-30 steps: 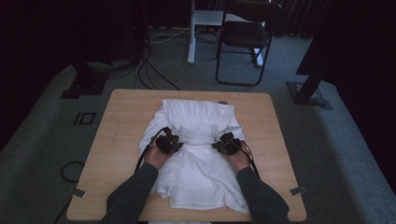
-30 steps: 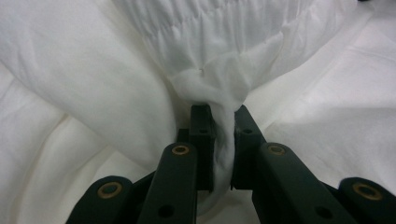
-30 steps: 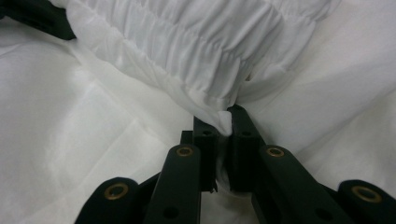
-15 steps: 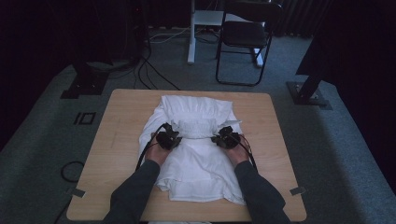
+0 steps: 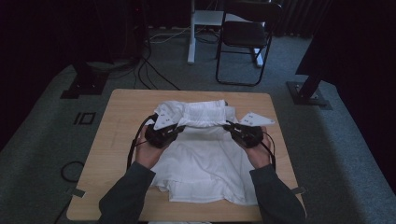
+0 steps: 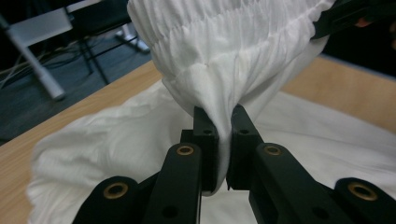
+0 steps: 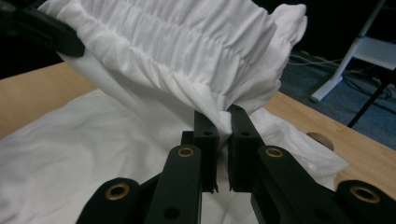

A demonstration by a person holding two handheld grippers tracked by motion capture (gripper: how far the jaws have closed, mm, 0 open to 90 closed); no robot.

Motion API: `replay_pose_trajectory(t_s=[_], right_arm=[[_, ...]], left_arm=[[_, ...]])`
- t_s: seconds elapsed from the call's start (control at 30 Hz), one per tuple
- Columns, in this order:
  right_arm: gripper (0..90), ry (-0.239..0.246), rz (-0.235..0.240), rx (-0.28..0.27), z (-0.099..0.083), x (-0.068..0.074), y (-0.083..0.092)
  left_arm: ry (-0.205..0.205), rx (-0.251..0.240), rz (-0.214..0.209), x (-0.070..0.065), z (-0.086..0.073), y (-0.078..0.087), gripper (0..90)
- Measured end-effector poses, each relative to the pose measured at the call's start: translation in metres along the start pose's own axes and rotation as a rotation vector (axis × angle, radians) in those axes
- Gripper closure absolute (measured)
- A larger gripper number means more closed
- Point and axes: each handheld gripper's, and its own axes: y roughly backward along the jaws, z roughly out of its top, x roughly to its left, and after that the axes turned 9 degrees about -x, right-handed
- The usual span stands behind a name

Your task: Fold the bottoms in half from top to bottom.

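In the high view, the gathered waistband of the white garment (image 5: 205, 114), which lay flat on the desk (image 5: 116, 121) a second ago, now hangs lifted and stretched between the left tongs (image 5: 180, 128) and right tongs (image 5: 229, 125); its lower part rests on the desk, so a fold looks underway. In the left gripper view, the left tongs (image 6: 219, 128) stand nearly closed, pinching a bunch of the cloth (image 6: 224, 51). In the right gripper view, the right tongs (image 7: 218, 126) clamp the other side of the elastic band (image 7: 187, 42) just as tightly.
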Motion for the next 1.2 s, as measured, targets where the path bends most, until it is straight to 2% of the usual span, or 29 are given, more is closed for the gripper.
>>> replay_pose_trajectory(t_s=[0.07, 0.13, 0.23, 0.33, 0.4, 0.47, 0.53, 0.57, 0.67, 0.73, 0.8, 0.87, 0.9, 0.97, 1.03, 1.1, 1.13, 1.17, 1.2], right_arm=[[84.0, 0.024, 0.008, 0.017, -0.005, 0.008, 0.009], [84.0, 0.023, 0.023, 0.061, -0.02, 0.015, 0.013], [84.0, 0.009, 0.048, 0.142, -0.052, 0.024, 0.009], [83.9, -0.031, 0.074, 0.215, -0.085, 0.03, 0.0], [83.9, -0.045, 0.085, 0.263, -0.102, 0.034, -0.005], [83.6, -0.033, 0.089, 0.3, -0.113, 0.04, -0.009], [83.1, -0.015, 0.088, 0.322, -0.119, 0.045, -0.012], [83.0, -0.016, 0.093, 0.335, -0.121, 0.045, -0.014], [82.3, -0.028, 0.09, 0.37, -0.128, 0.045, -0.019], [80.4, -0.041, 0.093, 0.384, -0.13, 0.044, -0.021], [73.9, -0.045, 0.096, 0.382, -0.129, 0.043, -0.02], [61.7, -0.056, 0.105, 0.385, -0.127, 0.042, -0.018], [56.4, -0.063, 0.112, 0.377, -0.125, 0.041, -0.016], [48.4, -0.063, 0.125, 0.338, -0.117, 0.04, -0.008], [44.7, -0.067, 0.121, 0.292, -0.11, 0.037, -0.001], [44.5, -0.098, 0.11, 0.235, -0.1, 0.029, 0.006], [47.9, -0.115, 0.094, 0.208, -0.096, 0.024, 0.009], [62.5, -0.132, 0.071, 0.19, -0.093, 0.018, 0.009], [71.5, -0.153, 0.049, 0.186, -0.09, 0.012, 0.009]], left_arm=[[-0.022, 0.022, -0.018, -0.007, -0.009, 0.002, 84.4], [-0.018, 0.065, -0.032, -0.013, -0.025, -0.002, 83.8], [0.019, 0.142, -0.063, -0.017, -0.057, -0.013, 83.5], [0.051, 0.22, -0.084, -0.023, -0.091, -0.024, 83.0], [0.059, 0.269, -0.086, -0.027, -0.11, -0.029, 82.4], [0.078, 0.302, -0.088, -0.029, -0.126, -0.033, 81.7], [0.071, 0.328, -0.084, -0.032, -0.138, -0.035, 80.2], [0.078, 0.306, -0.084, -0.032, -0.142, -0.034, 79.2], [0.127, 0.291, -0.096, -0.029, -0.144, -0.032, 78.4], [0.134, 0.298, -0.104, -0.029, -0.143, -0.032, 73.8], [0.142, 0.304, -0.105, -0.03, -0.141, -0.032, 67.5], [0.139, 0.307, -0.093, -0.03, -0.138, -0.029, 59.7], [0.143, 0.293, -0.088, -0.03, -0.136, -0.026, 57.4], [0.181, 0.247, -0.095, -0.026, -0.13, -0.018, 54.4], [0.217, 0.201, -0.1, -0.019, -0.121, -0.011, 53.7], [0.231, 0.168, -0.077, -0.012, -0.113, -0.007, 56.0], [0.228, 0.167, -0.059, -0.008, -0.109, -0.007, 64.0], [0.234, 0.165, -0.035, -0.004, -0.106, -0.008, 75.5], [0.244, 0.168, -0.019, 0.001, -0.104, -0.011, 83.6]])
